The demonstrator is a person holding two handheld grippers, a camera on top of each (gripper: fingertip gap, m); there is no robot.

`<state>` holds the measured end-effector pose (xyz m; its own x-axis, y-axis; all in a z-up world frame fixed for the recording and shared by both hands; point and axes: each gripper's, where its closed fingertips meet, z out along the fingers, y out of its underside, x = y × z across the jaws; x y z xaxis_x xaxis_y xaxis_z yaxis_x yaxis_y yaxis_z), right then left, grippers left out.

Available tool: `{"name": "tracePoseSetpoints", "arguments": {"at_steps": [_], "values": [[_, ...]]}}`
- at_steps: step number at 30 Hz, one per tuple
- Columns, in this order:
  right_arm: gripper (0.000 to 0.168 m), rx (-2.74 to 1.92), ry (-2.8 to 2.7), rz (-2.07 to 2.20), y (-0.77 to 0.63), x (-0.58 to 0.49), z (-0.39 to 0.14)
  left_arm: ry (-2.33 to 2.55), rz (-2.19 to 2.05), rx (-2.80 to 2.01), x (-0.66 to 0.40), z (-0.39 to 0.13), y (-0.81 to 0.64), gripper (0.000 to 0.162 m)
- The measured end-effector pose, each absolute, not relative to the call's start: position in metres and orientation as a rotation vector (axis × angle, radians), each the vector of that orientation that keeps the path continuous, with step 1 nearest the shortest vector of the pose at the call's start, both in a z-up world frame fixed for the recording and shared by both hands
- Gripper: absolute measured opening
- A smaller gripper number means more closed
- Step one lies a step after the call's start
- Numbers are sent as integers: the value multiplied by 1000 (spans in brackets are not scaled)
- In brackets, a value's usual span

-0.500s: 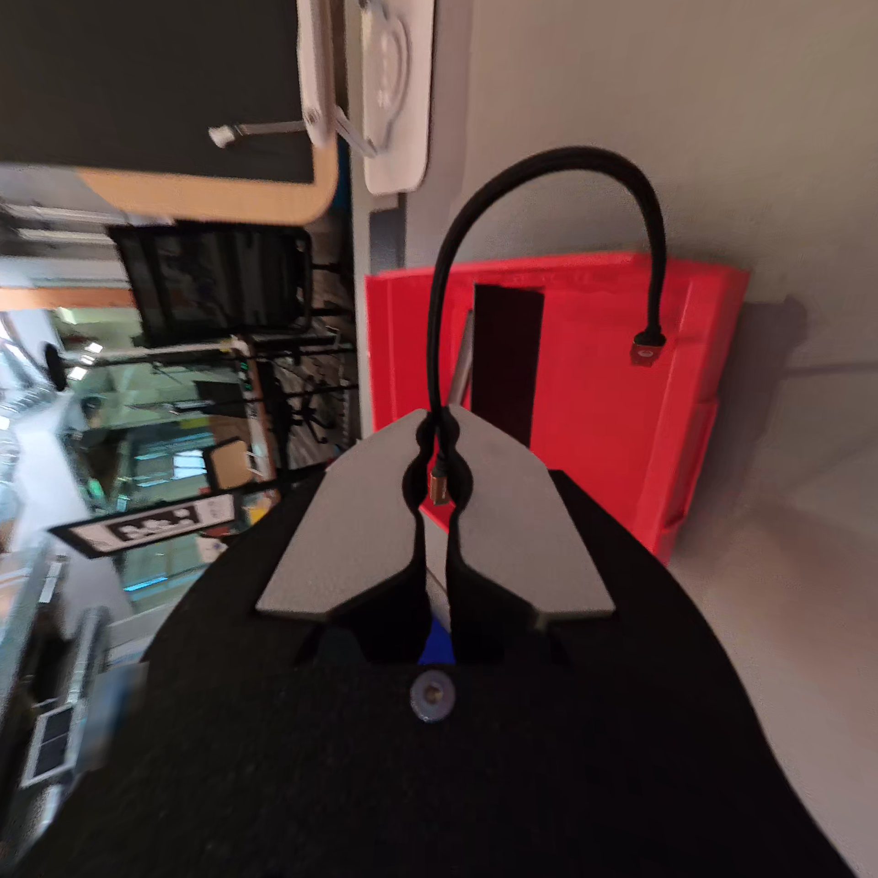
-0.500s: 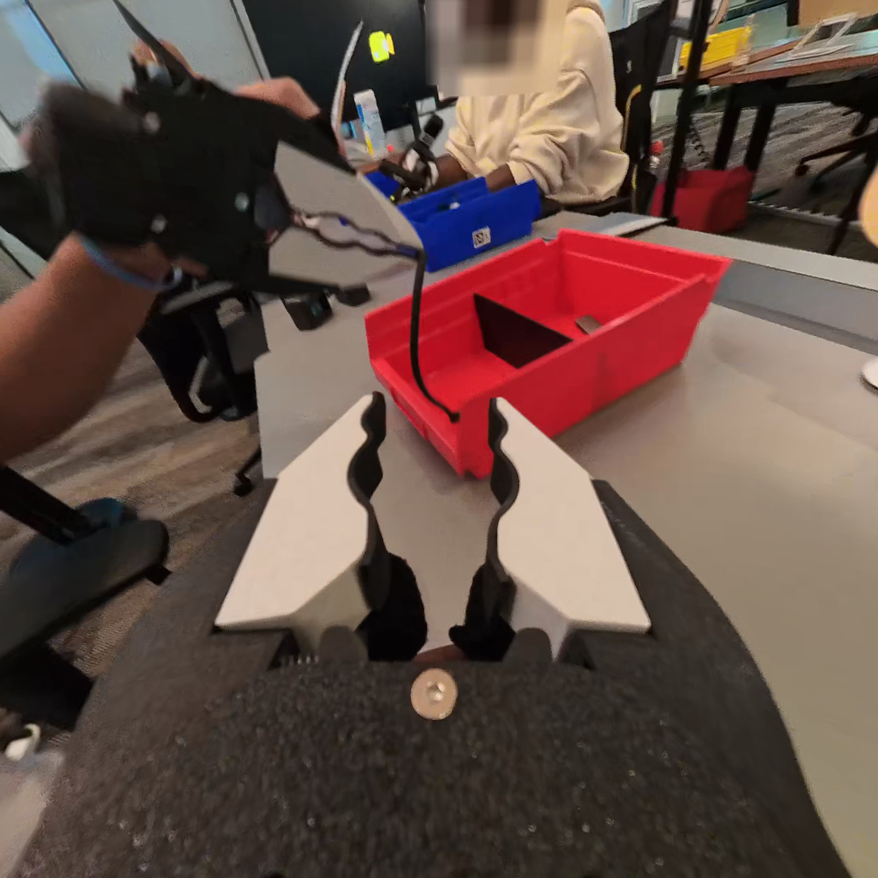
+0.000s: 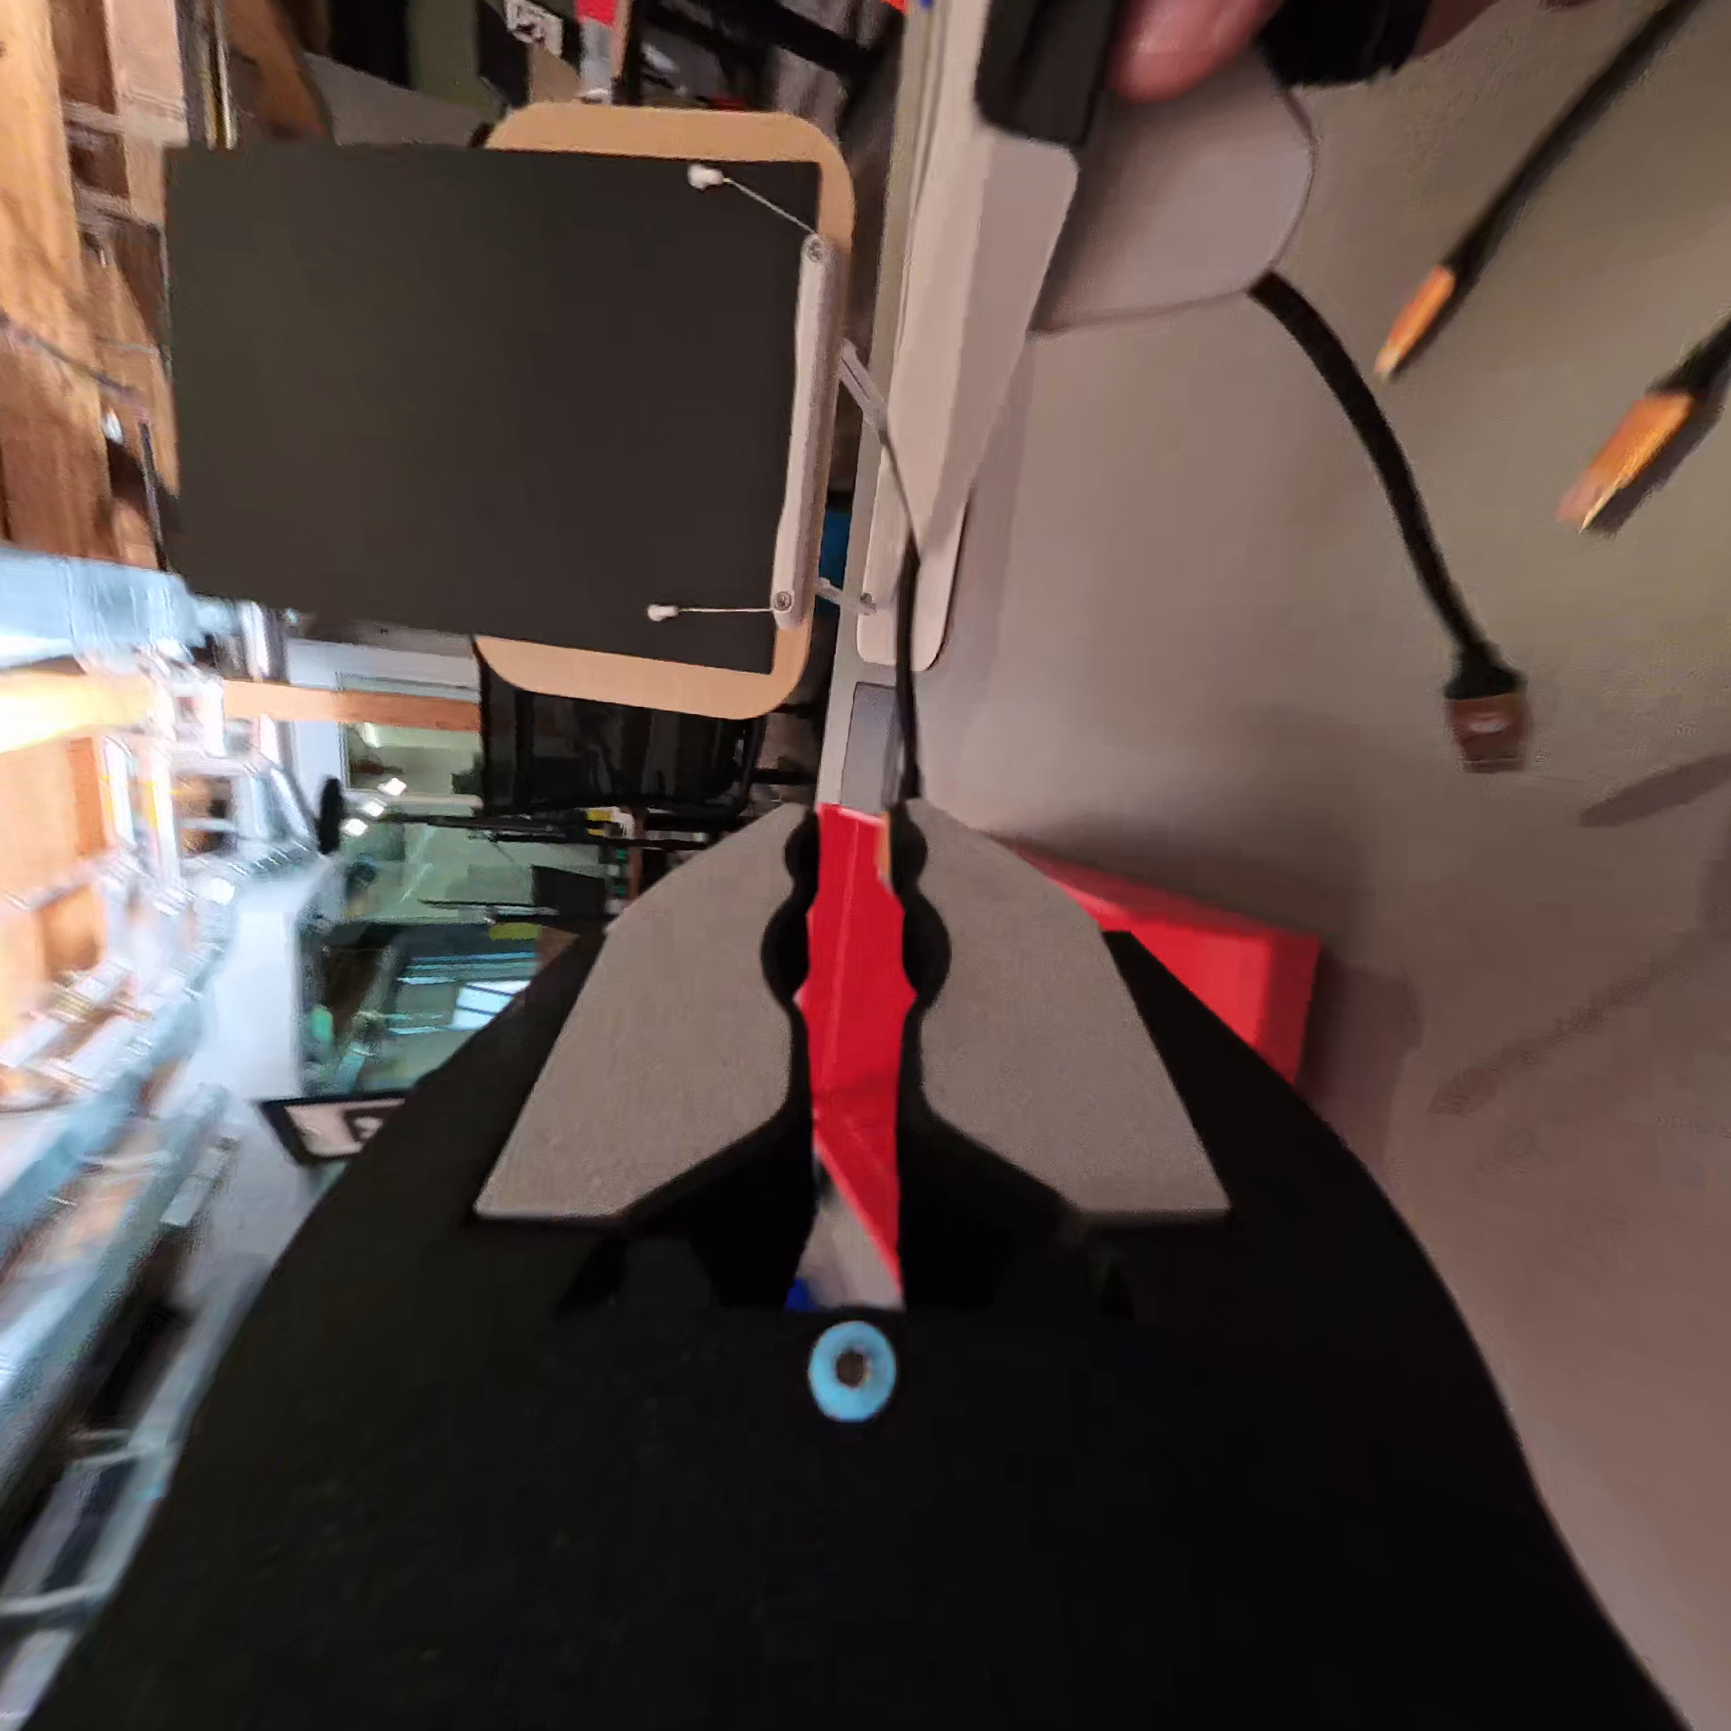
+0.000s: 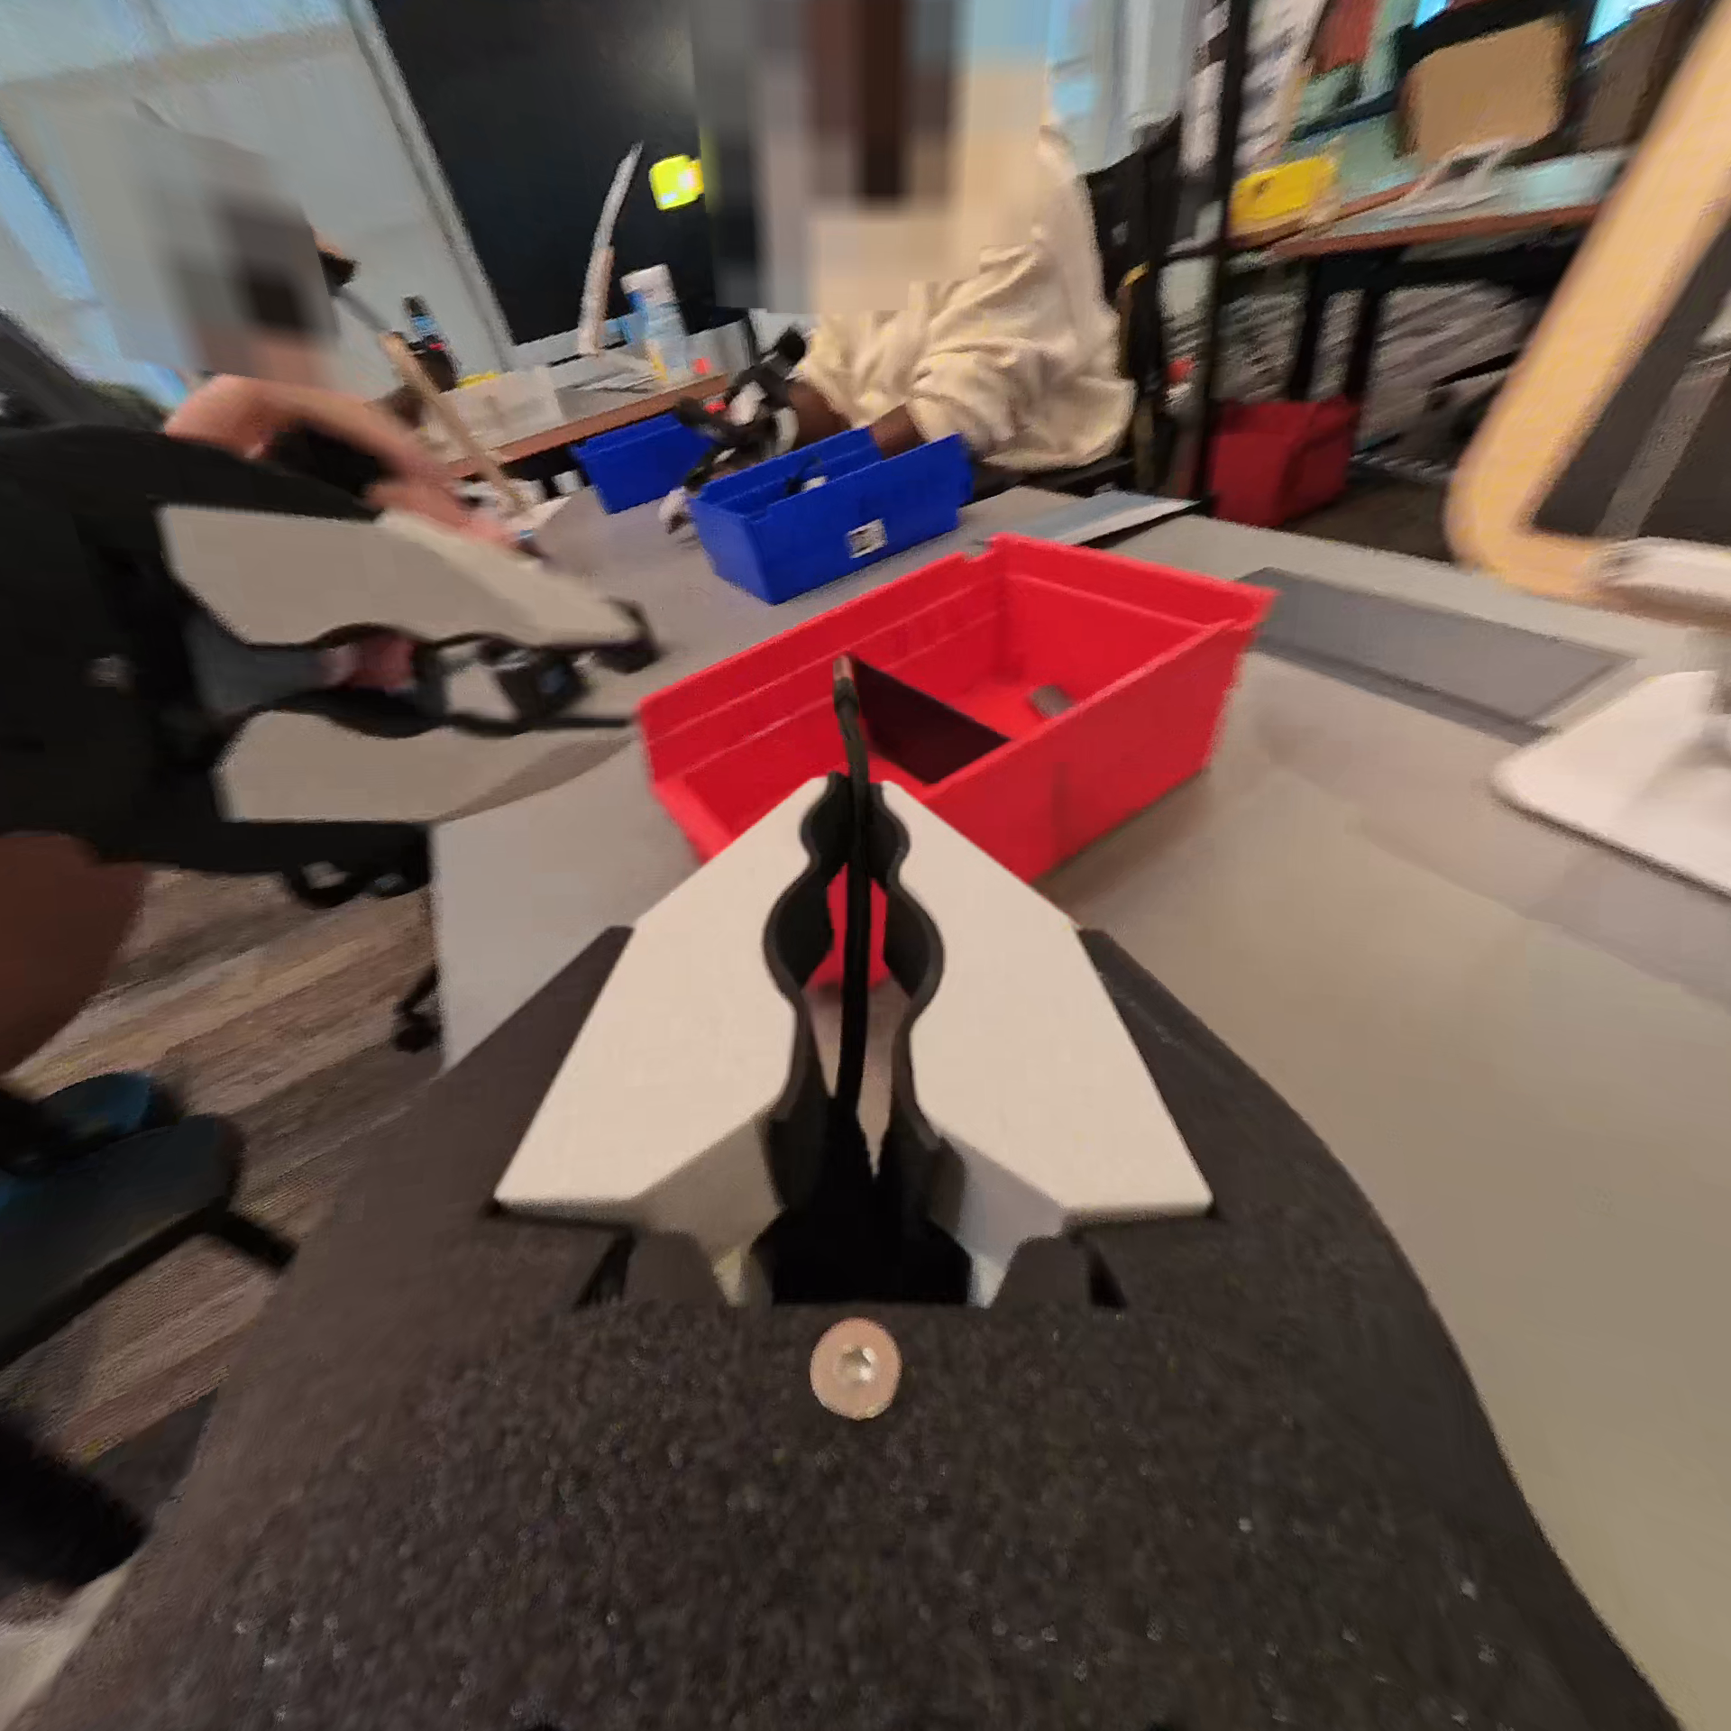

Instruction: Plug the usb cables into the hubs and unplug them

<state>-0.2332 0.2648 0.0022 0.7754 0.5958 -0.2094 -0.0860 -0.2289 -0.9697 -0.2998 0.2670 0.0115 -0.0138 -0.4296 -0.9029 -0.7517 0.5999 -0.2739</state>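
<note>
The right gripper (image 4: 854, 824), low in the centre of its frame, pinches a short black cable (image 4: 850, 937) between nearly closed fingers; one connector end pokes up above the tips. Beyond it sits a red bin (image 4: 1124, 749) on the grey table (image 4: 1405, 1030). The left gripper (image 3: 848, 834) stands slightly parted, holding nothing; in its view the cable (image 3: 1396, 496) dangles upper right.

Left wrist view rolled sideways, right level; both share red bin (image 4: 1077, 712)
</note>
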Motion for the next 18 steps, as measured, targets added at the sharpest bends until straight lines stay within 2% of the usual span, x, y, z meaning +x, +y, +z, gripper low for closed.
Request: {"name": "tracePoseSetpoints", "arguments": {"at_steps": [3, 7, 9, 12, 15, 18], "values": [[1, -1622, -349, 359, 269, -161, 27, 1584, 40, -1198, -298, -11, 245, 19], [1, -1478, -600, -101, 250, -129, 48, 1534, -206, -1367, -296, -64, 220, 12], [2, -1476, -782, -159, 238, -149, 21, 1517, -260, -1461, -297, -94, 212, 12], [1, -1578, -1028, -257, 228, -164, -63, 1538, -369, -1555, -297, -124, 191, 11], [2, -1711, -1118, -323, 224, -150, -132, 1539, -435, -1594, -297, -134, 176, 11], [2, -1834, -1186, -255, 213, -144, -166, 1515, -531, -1641, -297, -140, 161, 10]]}}
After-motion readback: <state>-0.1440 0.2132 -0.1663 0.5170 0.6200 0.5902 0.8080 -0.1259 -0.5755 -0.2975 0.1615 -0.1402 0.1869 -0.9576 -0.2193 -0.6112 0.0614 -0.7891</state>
